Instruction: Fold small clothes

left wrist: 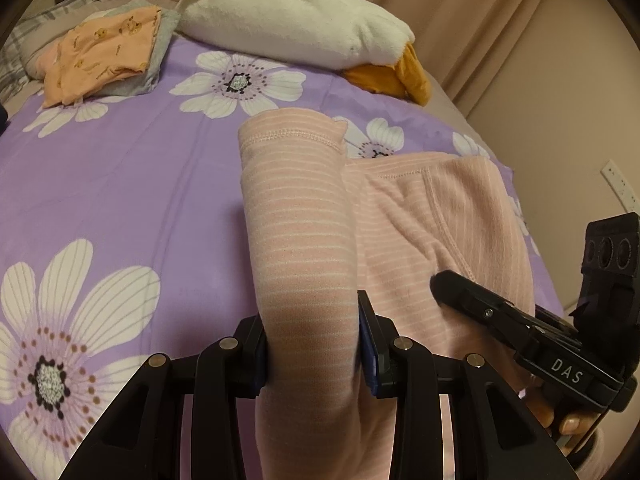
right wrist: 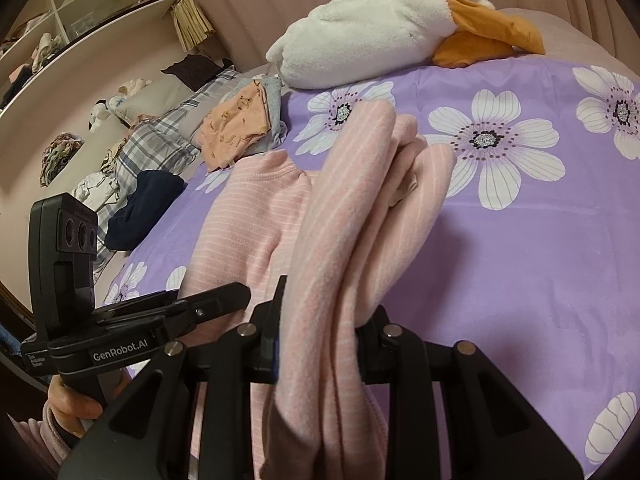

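A pink garment with thin white stripes point(left wrist: 420, 216) lies on the purple flowered bedspread point(left wrist: 120, 184). My left gripper point(left wrist: 312, 344) is shut on one striped band of it, which runs forward between the jaws to a stitched hem point(left wrist: 288, 136). My right gripper point(right wrist: 320, 332) is shut on a bunched fold of the same pink garment point(right wrist: 352, 208), several layers thick. Each gripper shows in the other's view: the right one point(left wrist: 516, 328) beside the cloth at lower right, the left one point(right wrist: 160, 312) at lower left, each held by a hand.
A folded orange printed garment on a grey one point(left wrist: 100, 56) lies at the far left of the bed. A white plush toy with an orange beak point(left wrist: 296, 20) lies at the far edge. A dark blue garment point(right wrist: 148, 204), a plaid pillow point(right wrist: 160, 136) and shelves point(right wrist: 80, 8) are to the left.
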